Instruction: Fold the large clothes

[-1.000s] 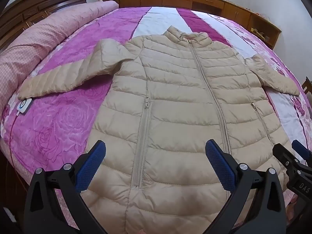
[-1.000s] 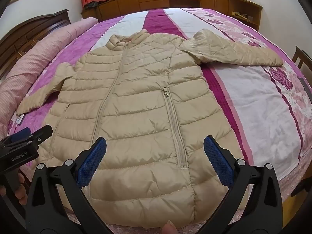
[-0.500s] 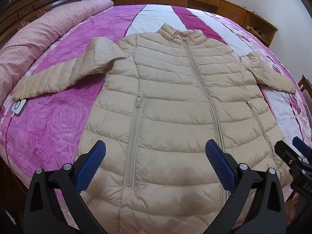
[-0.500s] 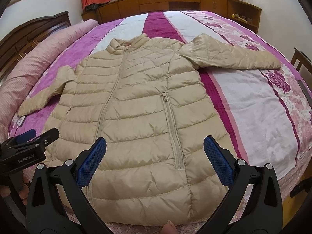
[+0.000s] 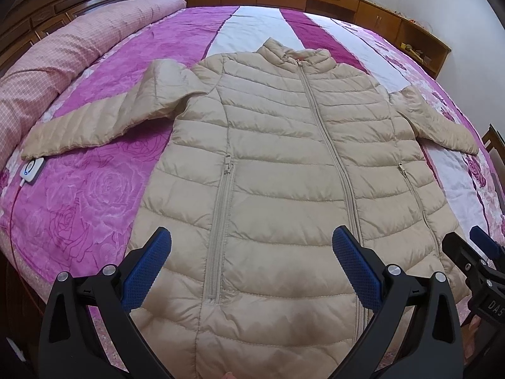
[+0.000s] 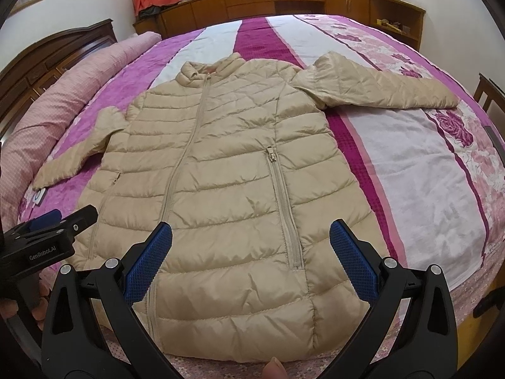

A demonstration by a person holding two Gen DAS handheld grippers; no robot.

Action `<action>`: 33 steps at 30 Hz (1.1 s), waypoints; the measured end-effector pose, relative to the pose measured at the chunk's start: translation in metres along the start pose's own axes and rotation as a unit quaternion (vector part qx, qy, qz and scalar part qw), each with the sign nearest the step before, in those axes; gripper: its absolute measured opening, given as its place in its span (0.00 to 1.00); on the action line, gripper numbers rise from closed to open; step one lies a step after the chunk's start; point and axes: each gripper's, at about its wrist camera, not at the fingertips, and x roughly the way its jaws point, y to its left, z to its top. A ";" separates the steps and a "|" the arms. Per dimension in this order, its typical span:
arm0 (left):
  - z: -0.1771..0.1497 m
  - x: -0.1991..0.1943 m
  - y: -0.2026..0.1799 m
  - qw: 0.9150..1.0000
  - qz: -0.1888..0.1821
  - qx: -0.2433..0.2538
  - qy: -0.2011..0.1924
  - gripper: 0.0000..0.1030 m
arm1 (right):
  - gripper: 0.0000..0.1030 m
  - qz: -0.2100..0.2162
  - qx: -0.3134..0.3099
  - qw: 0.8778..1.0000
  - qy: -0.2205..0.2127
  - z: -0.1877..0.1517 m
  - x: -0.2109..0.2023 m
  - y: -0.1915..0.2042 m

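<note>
Wooden cabinets (image 6: 284,1) and a window line the far wall, and a dark wooden headboard (image 5: 56,9) runs along one side of the bed (image 6: 410,164), which is covered by a quilt in purple, magenta and white stripes with a rose print. A rolled pink duvet (image 5: 63,53) is laid along the headboard side, and a small white controller (image 5: 31,170) on a cord is seen just beside one cuff.

A beige puffer jacket (image 5: 284,170) is spread front-up and zipped on the quilt, collar toward the cabinets, hem at the near edge, both sleeves stretched outward. The left gripper (image 5: 252,265) and the right gripper (image 6: 251,260) are held above the hem, each with its blue pads wide apart and nothing between them.

Several risks can be judged. The shell looks slick and puffy, so a thin pinch could slip out and a fold could spring back open. If only the top layer is caught, the back panel would be left behind and bunched. A sleeve (image 5: 91,126) swept inward might drag the controller's cord. The hem lies close to the bed edge, so the jacket could be pulled off it
</note>
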 end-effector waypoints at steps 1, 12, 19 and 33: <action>0.000 0.000 0.001 1.000 0.000 -0.001 0.000 0.95 | 0.97 0.001 0.000 1.000 -0.001 0.000 -0.001 0.001; -0.002 -0.007 0.002 1.000 -0.004 -0.005 0.005 0.95 | 0.97 0.009 -0.004 1.000 0.004 -0.001 -0.006 0.005; 0.000 -0.013 0.001 1.000 -0.010 -0.001 0.006 0.95 | 0.97 0.009 -0.004 1.000 0.008 -0.002 -0.008 0.004; 0.022 -0.006 -0.006 1.000 -0.004 0.002 0.010 0.95 | 0.97 0.010 0.029 0.999 0.017 0.026 0.008 -0.043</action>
